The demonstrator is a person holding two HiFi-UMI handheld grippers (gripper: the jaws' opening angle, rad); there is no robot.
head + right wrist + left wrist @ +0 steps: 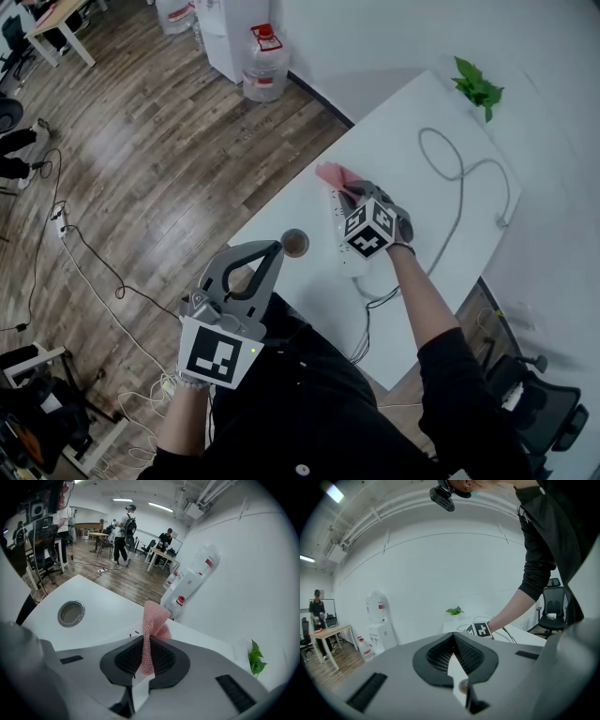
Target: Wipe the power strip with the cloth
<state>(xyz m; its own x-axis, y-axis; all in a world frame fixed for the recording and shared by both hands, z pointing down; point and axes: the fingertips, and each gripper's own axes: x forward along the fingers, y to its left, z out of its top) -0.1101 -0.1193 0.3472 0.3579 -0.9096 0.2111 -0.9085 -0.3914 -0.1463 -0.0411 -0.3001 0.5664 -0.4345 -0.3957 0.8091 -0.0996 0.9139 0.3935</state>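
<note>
A white power strip (350, 263) lies on the white table (441, 112), mostly hidden under my right gripper (354, 193). That gripper is shut on a pink cloth (330, 175), which sticks out past the jaws over the strip's far end. In the right gripper view the cloth (152, 627) stands pinched between the jaws of the right gripper (145, 643). My left gripper (270, 251) hangs at the table's near edge, jaws shut with nothing in them. The left gripper view shows the left gripper (453, 638) closed, pointing toward the right gripper's marker cube (479, 630).
A round cable grommet (295, 242) sits in the table by the left gripper's tip. The strip's grey cord (459, 178) loops across the tabletop. A green plant (478, 89) marks the far corner. Water bottles (265, 61) and an office chair (539, 403) stand on the floor.
</note>
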